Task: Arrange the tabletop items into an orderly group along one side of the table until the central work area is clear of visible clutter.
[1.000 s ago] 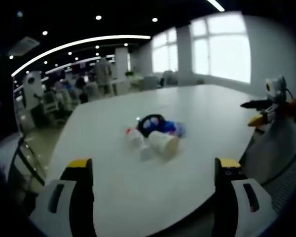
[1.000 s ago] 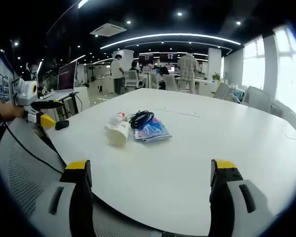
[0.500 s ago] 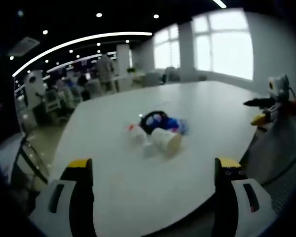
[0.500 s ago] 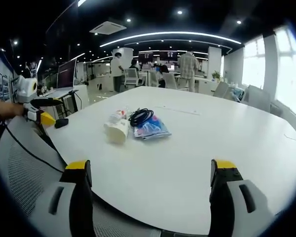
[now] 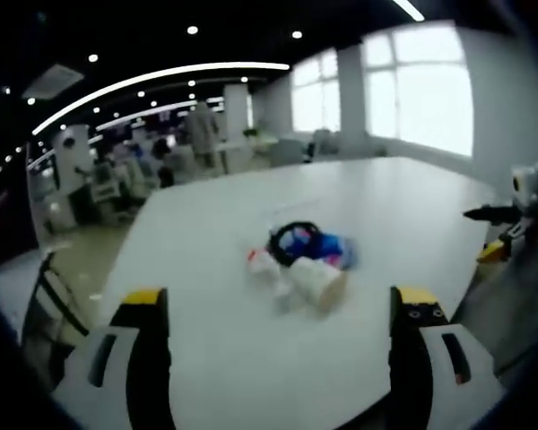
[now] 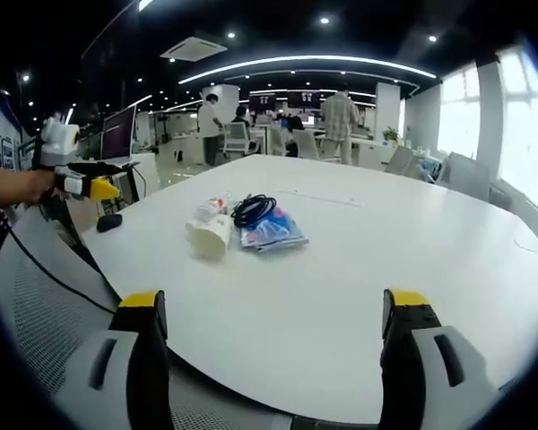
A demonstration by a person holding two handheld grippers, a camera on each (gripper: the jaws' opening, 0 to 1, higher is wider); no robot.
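Observation:
A small heap lies mid-table: a white paper cup (image 5: pixel 316 279) on its side, a little bottle with a red cap (image 5: pixel 264 264), a coiled black cable (image 5: pixel 291 237) and a blue packet (image 5: pixel 334 251). My left gripper (image 5: pixel 280 297) is open and empty, well short of the heap. From the other side I see the same cup (image 6: pixel 211 235), bottle (image 6: pixel 212 209), cable (image 6: pixel 254 209) and packet (image 6: pixel 273 231), with my right gripper (image 6: pixel 274 300) open and empty near the table edge. The left gripper (image 6: pixel 94 186) is held in a hand at the far left; the right gripper (image 5: pixel 486 231) appears at the right.
The white table (image 6: pixel 412 242) is broad and rounded. A small black object (image 6: pixel 108 222) lies near its left edge. A mesh chair back (image 6: pixel 45 305) stands close by the right gripper. People and desks fill the office behind.
The left gripper has risen and shifted, so its view of the heap has slid right and down. The items on the table have not moved. Both grippers stay open.

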